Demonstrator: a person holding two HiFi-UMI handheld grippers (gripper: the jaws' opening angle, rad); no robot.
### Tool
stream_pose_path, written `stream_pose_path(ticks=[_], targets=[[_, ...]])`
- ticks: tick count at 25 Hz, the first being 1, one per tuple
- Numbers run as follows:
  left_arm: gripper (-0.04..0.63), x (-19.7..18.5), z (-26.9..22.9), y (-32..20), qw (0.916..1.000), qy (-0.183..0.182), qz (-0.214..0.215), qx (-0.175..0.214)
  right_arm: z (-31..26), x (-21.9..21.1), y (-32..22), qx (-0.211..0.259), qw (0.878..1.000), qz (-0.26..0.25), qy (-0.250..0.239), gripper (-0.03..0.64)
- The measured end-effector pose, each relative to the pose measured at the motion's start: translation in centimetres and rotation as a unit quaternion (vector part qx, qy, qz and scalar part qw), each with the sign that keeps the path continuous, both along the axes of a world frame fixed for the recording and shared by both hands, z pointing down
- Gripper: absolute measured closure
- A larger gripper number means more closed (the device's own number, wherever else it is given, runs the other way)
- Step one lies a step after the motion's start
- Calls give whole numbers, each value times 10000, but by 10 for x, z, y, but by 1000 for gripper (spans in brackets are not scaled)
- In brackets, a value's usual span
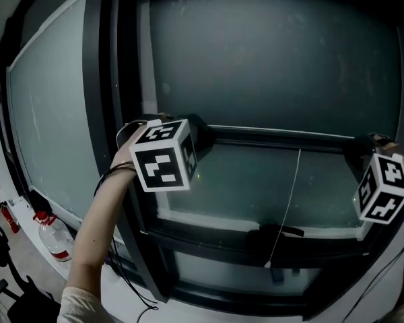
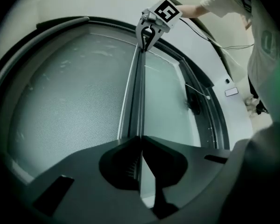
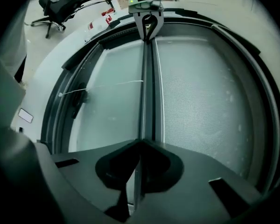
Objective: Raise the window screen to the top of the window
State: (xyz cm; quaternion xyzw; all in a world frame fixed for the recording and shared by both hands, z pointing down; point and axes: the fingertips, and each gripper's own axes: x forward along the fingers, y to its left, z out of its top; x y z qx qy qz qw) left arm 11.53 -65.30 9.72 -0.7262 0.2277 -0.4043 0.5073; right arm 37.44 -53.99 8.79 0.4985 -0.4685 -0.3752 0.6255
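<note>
The window screen's grey mesh [image 1: 276, 59] fills the upper window, and its dark bottom bar [image 1: 276, 134] runs level about halfway up. At the bar's left end my left gripper [image 2: 140, 136] is shut on the bar's thin edge [image 2: 136, 92]. My right gripper [image 3: 141, 141] is shut on the same bar [image 3: 147, 87] at the right end. In the head view both marker cubes [image 1: 163, 155] [image 1: 384, 188] hide the jaws. Each gripper view shows the other gripper at the bar's far end: the right gripper [image 2: 148, 34], the left gripper [image 3: 149, 27]. A thin white pull cord [image 1: 291, 194] hangs below the bar.
Bare glass [image 1: 256, 180] shows under the bar, above the dark lower frame with a latch handle [image 1: 277, 233]. A side pane [image 1: 47, 113] is at the left. A water bottle [image 1: 52, 237] stands on the white sill at lower left. An office chair [image 3: 56, 3] stands behind.
</note>
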Motion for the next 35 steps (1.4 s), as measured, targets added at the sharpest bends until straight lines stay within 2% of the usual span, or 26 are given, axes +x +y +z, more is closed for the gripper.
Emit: stream_pose_path(ticks=[6,10,16,19,21,24,28,32,34,35], targets=[[577,2,-108,8,9994,107,83,311,-101,-3,-1,708,9968,-130,343,597],[577,1,-165,4,9955,355,-1,874,-162,-3,-1,1154,9922,-184,433,595],[577,-1,-270,5,9811,722,-293,1770,-262,-5,0,1949,9799,-102,416,595],[575,-1,-313,8,9750,934,-412,1976,-307,-8,1,2308,9720,-48,439,595],[575,0,-330,6,9742,926,-582,1974,-330,-9,1,2414,9695,5,426,595],[577,-1,-354,-1,9669,831,-938,2224,-356,-11,2,2585,9651,77,402,595],[577,-4,-377,-1,9582,895,-1308,2380,-384,-9,3,2893,9569,70,253,594],[577,0,-384,0,9549,706,-1158,2640,-390,-6,2,2895,9568,137,216,586],[577,-1,-384,2,9530,909,-978,2720,-390,-10,3,3131,9491,66,345,588],[577,-3,-386,3,9512,1179,-814,2733,-390,-11,4,3322,9424,42,402,588]])
